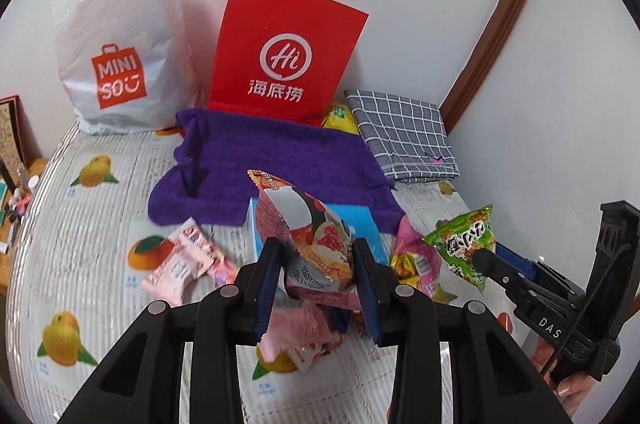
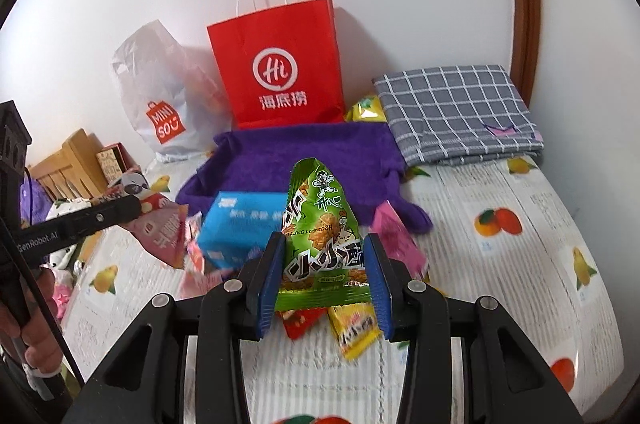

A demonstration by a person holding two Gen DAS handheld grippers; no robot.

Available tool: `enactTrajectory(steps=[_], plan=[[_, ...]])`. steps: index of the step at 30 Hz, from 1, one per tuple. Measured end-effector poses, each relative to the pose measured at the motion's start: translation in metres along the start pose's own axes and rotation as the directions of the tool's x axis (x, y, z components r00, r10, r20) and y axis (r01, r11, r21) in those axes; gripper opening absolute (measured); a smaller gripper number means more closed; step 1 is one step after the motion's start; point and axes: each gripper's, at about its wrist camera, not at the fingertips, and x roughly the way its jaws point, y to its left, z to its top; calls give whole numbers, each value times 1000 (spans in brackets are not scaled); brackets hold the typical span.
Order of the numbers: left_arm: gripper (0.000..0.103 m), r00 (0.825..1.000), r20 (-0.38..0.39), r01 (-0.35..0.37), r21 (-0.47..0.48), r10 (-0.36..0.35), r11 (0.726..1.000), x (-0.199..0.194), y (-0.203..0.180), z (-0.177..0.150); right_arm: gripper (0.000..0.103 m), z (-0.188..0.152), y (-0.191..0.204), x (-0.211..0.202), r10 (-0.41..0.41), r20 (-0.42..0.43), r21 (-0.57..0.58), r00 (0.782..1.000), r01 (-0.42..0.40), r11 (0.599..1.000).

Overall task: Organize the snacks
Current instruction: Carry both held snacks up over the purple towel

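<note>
My left gripper point(image 1: 318, 288) is shut on a red-and-white snack bag point(image 1: 304, 228), held above the table. My right gripper point(image 2: 326, 284) is shut on a green snack bag point(image 2: 324, 240), also lifted; the same green snack bag point(image 1: 464, 244) shows at the right of the left wrist view. Below lie several small packets: pink ones point(image 1: 188, 256), a yellow one point(image 2: 358, 328) and a red one point(image 2: 298, 320). A blue box point(image 2: 240, 228) sits by a purple towel point(image 2: 304, 156). A red paper bag point(image 2: 280, 64) stands at the back wall.
A white plastic shopping bag point(image 1: 116, 36) stands left of the red bag. A folded grey checked cloth point(image 2: 456, 108) lies at the back right, a yellow packet point(image 2: 366, 108) beside it. The tablecloth point(image 2: 500, 264) has a fruit print. Wooden furniture point(image 2: 68, 164) stands beyond the left edge.
</note>
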Motion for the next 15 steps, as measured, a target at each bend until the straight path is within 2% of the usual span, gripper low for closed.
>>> enactTrajectory(steps=[9,15], plan=[[34,999,28,19,-5,-18,1000,13,-4,37,40,49,9,25,67,11,-14,998,-67,998],[34,999,25,32,-29,-31,999,28,4,57,40,81,14,45,69,25,-27,997,-68,997]])
